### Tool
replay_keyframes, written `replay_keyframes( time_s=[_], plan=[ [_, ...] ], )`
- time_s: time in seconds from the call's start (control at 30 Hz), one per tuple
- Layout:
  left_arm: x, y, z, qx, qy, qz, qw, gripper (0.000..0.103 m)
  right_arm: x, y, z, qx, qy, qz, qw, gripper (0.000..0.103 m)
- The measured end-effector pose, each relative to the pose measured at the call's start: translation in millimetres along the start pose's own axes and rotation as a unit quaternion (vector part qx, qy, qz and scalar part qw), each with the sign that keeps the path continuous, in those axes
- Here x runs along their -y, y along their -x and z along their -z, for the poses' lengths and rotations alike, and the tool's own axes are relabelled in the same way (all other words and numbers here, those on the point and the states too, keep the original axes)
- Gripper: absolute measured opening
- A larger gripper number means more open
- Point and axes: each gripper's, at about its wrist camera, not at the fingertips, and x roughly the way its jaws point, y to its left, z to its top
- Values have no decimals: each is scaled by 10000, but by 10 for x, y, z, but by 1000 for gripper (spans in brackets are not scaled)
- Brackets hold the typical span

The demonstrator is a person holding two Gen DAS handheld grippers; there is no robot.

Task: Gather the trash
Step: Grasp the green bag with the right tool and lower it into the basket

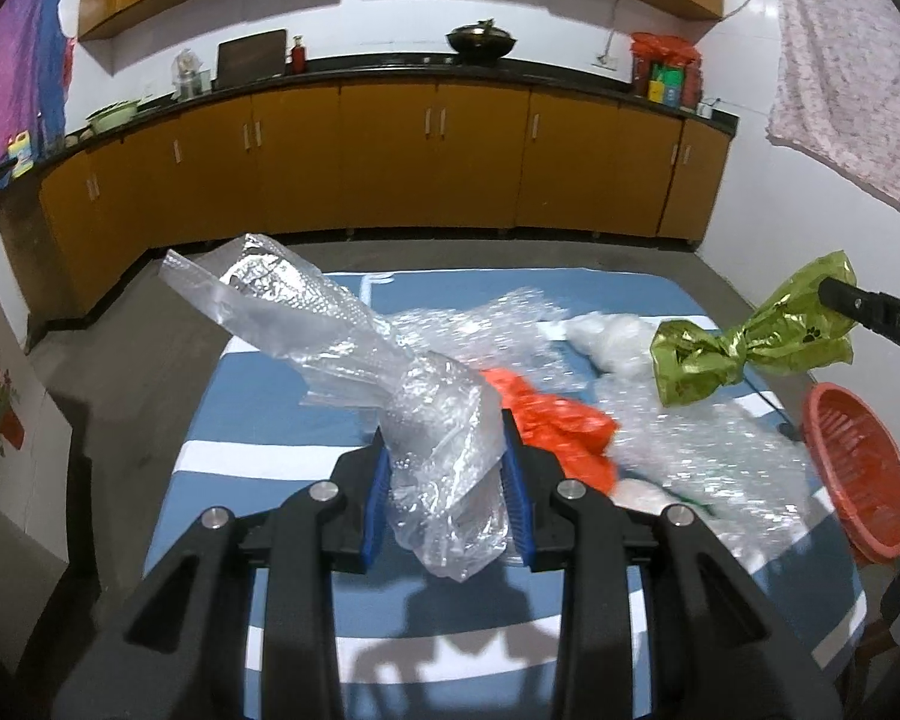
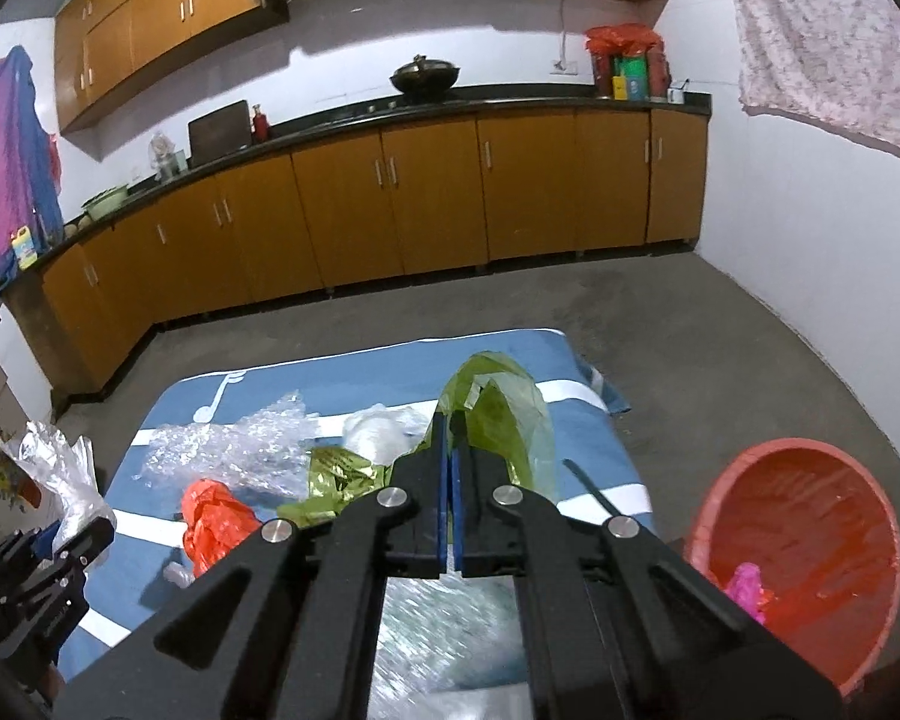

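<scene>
**Operator:** Nearest my left camera is the left gripper point(image 1: 447, 480), its blue pads point(image 1: 373, 495) clamped on a crumpled clear plastic bag point(image 1: 354, 354) that stands up and trails off toward the far left. On the right wrist view the right gripper point(image 2: 450, 480) has its jaws pressed together on a thin fold of the green plastic bag point(image 2: 498, 414). From the left camera that same green bag hangs off the mat, bunched like a bow, with paw prints on it.

**Spotter:** Where does it all go?

**Operator:** I take the red basket point(image 2: 744, 480) on the floor just right of the blue striped mat point(image 2: 600, 480) to be the bin. Something pink point(image 2: 744, 591) already lies in it. Bubble wrap point(image 2: 228, 438), an orange bag point(image 2: 216, 516) and a white wad point(image 2: 378, 429) are on the mat, not yet collected.

**Spotter:** So how would you run this step?

**Operator:** My read is that both hands are loaded and need to unload. I'd carry the green bag right until it hangs fully over the basket's mouth, not its rim, and only then part the jaws, because light film can cling to a pad or drift. The tail should be clear of the bubble wrap before I swing, or it may drag a sheet along.

**Spotter:** And the left?

**Operator:** Same route after the right clears out, so the two grippers don't cross. That clear bag is long, so I'd lower it well in before letting go
</scene>
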Motion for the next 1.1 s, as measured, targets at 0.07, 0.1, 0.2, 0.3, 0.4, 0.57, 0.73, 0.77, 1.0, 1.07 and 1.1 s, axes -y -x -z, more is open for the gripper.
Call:
replay_keyframes(
  time_s=[0.07,0.1,0.2,0.3,0.4,0.57,0.73,0.77,1.0,1.07,1.1],
  plan=[
    [106,37,-23,22,-58,59,10000,33,53,68,12,46,-27,32,10000,1],
    [148,54,-26,33,-89,88,9999,33,81,97,11,67,-42,44,10000,1],
    [282,99,-37,57,-180,181,9997,33,172,202,17,151,-79,121,9998,1],
    [442,135,-56,73,-281,275,9992,33,250,305,35,246,-37,268,9993,1],
    [590,147,-56,67,-388,393,9984,33,347,397,54,337,30,439,9985,1],
    [865,161,-52,39,-519,637,9966,33,559,508,116,384,-64,613,9974,1],
    [1181,147,-28,-11,-684,906,9935,33,800,592,155,427,-197,823,9955,1],
    [1233,147,-22,-18,-710,948,9930,33,849,610,163,434,-225,868,9950,1],
    [1638,115,0,-79,-880,1321,9873,33,1160,678,219,444,-362,1210,9910,1],
    [1769,103,6,-104,-916,1440,9853,33,1250,701,240,448,-408,1304,9896,1],
    [1847,95,11,-117,-944,1509,9840,33,1304,713,250,449,-441,1354,9888,1]
  ],
)
